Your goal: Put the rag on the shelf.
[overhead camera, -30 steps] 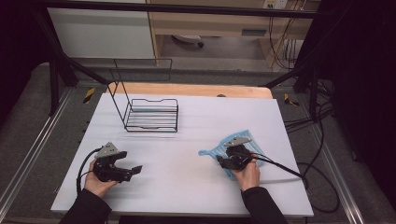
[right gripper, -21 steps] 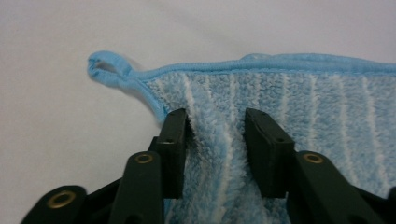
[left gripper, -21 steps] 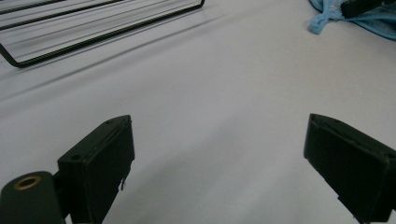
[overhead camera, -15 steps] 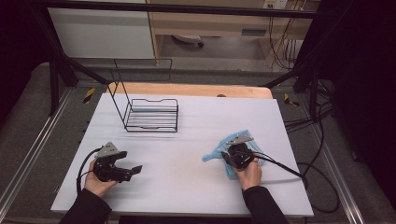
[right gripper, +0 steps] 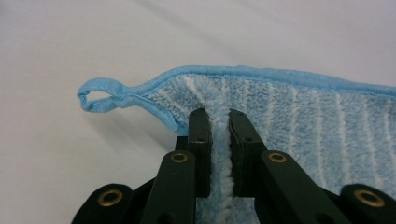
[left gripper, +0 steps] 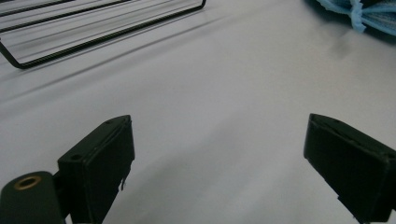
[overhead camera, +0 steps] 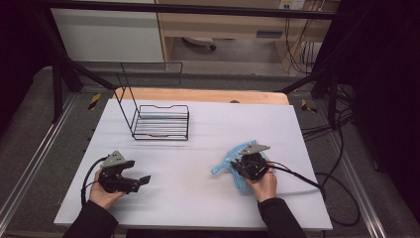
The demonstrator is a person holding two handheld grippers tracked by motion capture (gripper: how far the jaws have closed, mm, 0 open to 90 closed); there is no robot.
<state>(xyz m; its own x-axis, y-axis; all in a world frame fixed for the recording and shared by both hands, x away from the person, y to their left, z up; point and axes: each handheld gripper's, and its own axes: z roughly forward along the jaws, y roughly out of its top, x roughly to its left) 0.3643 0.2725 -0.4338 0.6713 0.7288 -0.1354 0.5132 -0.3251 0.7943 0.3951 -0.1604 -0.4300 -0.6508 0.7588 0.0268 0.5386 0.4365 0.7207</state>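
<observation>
Right gripper (overhead camera: 236, 166) sat on the blue microfibre cloth (overhead camera: 242, 151) at the right-hand side of the white table (overhead camera: 208, 129). Its jaws had just been closing; in the right gripper view they stood nearly together, clamped on a raised ridge of the cloth pile (right gripper: 219, 140) between the pads. The pinch was near a hemmed corner, just beside the cloth's small hanging loop (right gripper: 100, 98), which lay flat on the table. Cloth was bunched under and around the gripper.

Left gripper (overhead camera: 140, 181) was held low over the table at the near left, well apart from the cloth, jaws wide apart with bare table between them.

Black wire rack (overhead camera: 161, 121) stood towards the far left of the table, apart from both grippers
</observation>
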